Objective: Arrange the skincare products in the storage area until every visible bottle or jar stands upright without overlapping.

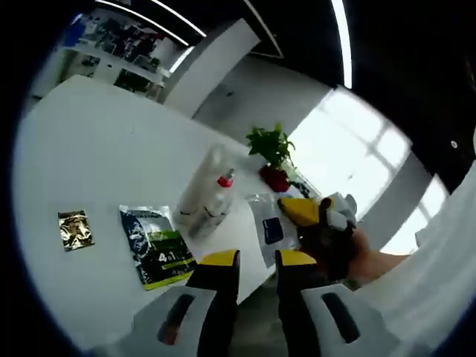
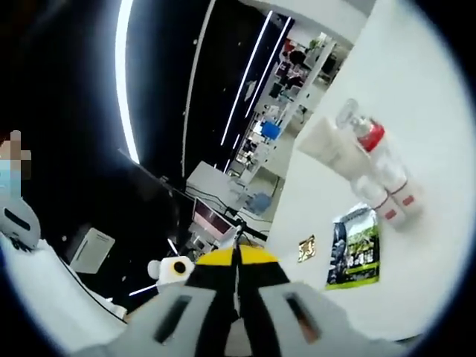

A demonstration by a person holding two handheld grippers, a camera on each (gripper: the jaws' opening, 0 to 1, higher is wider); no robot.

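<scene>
Clear bottles (image 1: 202,195) near the table (image 1: 89,149) edge: light, slippery plastic; grip mid-body. Left gripper (image 1: 256,260) fingers slightly parted, right gripper (image 2: 236,256) fingers closed; both empty.

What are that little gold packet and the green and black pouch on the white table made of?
The gold packet looks like metallic foil: it is crinkled and throws back bright glints. The green and black pouch seems to be glossy printed plastic film, flat and smooth with a light sheen, though foil lining can't be ruled out. The table itself looks like a smooth matte white surface, material unclear.
</scene>
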